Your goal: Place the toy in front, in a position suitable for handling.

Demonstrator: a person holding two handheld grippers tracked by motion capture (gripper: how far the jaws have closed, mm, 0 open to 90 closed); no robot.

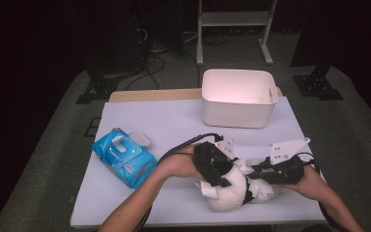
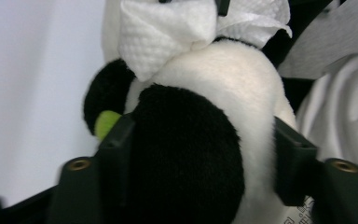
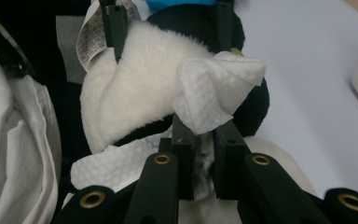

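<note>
Plush panda (image 2: 200,140) between left fingers (image 2: 116,144); wipe (image 3: 214,93) between right fingers (image 3: 184,154).

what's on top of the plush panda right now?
A white wet wipe lies on the plush panda, pinched by the right gripper. The left gripper clamps the toy's body. The fur under the wipe is covered.

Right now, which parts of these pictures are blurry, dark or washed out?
High view: surroundings beyond the table nearly black, white bin glowing, overexposed. Left gripper view: plush panda close and soft, wet wipe sharper. Right gripper view: wipe texture crisp, jaw bases dim.
</note>
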